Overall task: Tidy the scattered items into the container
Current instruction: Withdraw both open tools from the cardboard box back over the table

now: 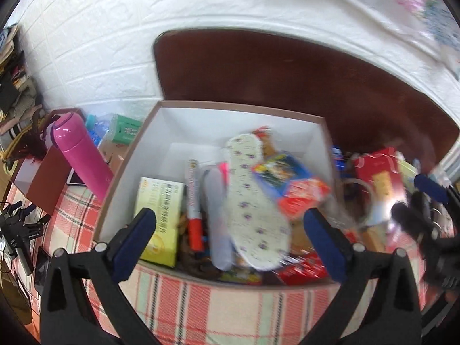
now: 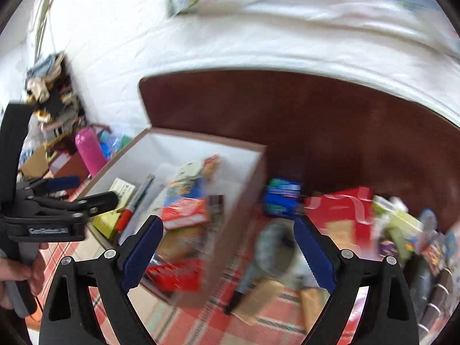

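Note:
A brown box with white inside [image 1: 161,120] [image 2: 244,178] stands on the checked cloth and holds several items: a floral insole [image 1: 253,201], a yellow packet [image 1: 161,212], a red marker [image 1: 194,201] and a blue-red pack [image 1: 290,184]. My left gripper [image 1: 230,224] is open and empty over the box's near side; it also shows in the right wrist view [image 2: 89,192]. My right gripper [image 2: 230,230] is open and empty above the box's right wall; it shows blurred in the left wrist view [image 1: 417,198]. Right of the box lie a blue packet [image 2: 281,198], a red gift box [image 2: 342,218] and a magnifier-like object [image 2: 270,253].
A pink flask [image 1: 83,155] leans at the box's left, by a green packet [image 1: 126,129] and a water bottle [image 1: 97,126]. A dark wooden headboard [image 1: 287,74] stands behind. More packets [image 2: 402,230] lie at the far right. A black device [image 1: 20,233] sits at the left.

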`<state>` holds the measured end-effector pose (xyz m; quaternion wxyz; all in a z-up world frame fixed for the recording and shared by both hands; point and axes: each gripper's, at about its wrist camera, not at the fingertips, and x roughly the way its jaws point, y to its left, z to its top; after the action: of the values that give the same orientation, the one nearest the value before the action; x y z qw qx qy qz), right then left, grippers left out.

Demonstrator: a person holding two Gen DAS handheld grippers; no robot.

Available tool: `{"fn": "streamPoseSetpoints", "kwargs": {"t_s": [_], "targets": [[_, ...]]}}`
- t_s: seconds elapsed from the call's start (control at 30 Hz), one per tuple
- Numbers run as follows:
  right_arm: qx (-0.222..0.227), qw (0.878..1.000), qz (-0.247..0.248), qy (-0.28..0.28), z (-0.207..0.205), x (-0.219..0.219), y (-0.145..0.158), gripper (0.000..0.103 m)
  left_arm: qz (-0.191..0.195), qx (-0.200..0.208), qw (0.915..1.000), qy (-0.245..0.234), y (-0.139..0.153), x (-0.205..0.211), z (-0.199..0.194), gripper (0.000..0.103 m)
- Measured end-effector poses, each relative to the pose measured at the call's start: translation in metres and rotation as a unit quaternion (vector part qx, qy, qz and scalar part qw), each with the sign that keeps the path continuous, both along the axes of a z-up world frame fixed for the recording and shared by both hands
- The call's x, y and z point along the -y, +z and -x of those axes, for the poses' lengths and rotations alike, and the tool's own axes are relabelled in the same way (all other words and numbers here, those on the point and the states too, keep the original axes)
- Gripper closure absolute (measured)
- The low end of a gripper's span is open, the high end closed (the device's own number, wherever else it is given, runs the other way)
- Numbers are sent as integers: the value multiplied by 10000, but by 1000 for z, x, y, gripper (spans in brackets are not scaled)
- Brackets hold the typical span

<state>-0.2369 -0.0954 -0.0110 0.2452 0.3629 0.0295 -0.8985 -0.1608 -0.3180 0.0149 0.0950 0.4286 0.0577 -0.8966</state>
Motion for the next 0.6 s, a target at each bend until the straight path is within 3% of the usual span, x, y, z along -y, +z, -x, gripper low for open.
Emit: {"fn": "streamPoseSetpoints", "kwargs": {"t_s": [0.23,0.6], "targets": [[290,9954,127,-909,-15,-126,-11,10,-103,1,9969,-784,-3,-87,-15,1],[985,9755,191,-1958,-73,-290,-83,10,-287,434,9819,-1822,-62,-232,-30,1]]}}
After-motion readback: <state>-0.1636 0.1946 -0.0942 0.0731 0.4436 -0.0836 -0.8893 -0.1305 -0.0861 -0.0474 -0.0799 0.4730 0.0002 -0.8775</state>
